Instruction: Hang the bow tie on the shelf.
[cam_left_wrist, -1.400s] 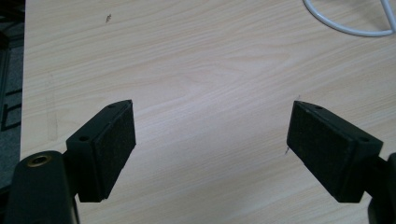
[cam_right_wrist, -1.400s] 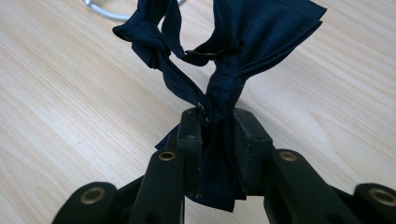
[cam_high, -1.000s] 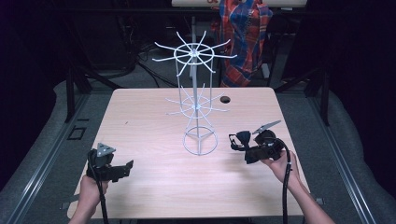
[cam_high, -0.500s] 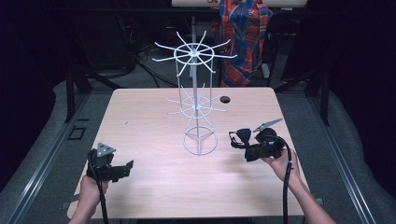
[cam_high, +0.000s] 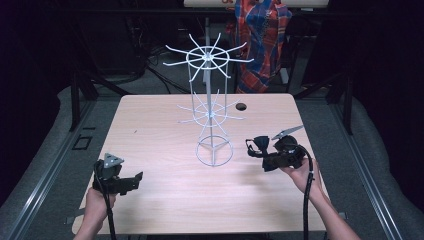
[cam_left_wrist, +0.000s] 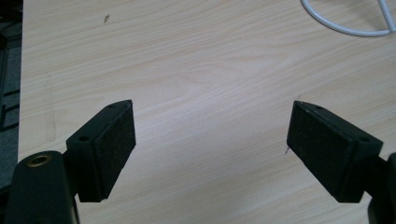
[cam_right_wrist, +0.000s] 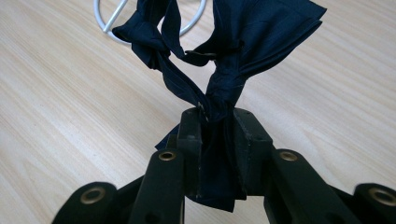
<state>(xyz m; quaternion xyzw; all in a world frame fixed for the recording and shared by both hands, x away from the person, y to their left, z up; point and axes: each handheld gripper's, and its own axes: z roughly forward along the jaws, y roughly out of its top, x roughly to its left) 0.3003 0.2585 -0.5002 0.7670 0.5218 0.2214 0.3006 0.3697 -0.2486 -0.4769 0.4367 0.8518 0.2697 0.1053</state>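
One dark cloth (cam_right_wrist: 219, 60), pinched between right tongs (cam_right_wrist: 217, 119)

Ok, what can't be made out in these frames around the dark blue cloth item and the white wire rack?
- Dark blue cloth item: its lower part is pinched inside the right gripper in the right gripper view; too small to identify in the high view.
- White wire rack: cut off by the top edge in both gripper views.
- Small dark round spot on the light wooden table: too small to identify.

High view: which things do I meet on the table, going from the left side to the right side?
left gripper → white wire rack → dark blue cloth → right gripper, its jaws shut on the cloth
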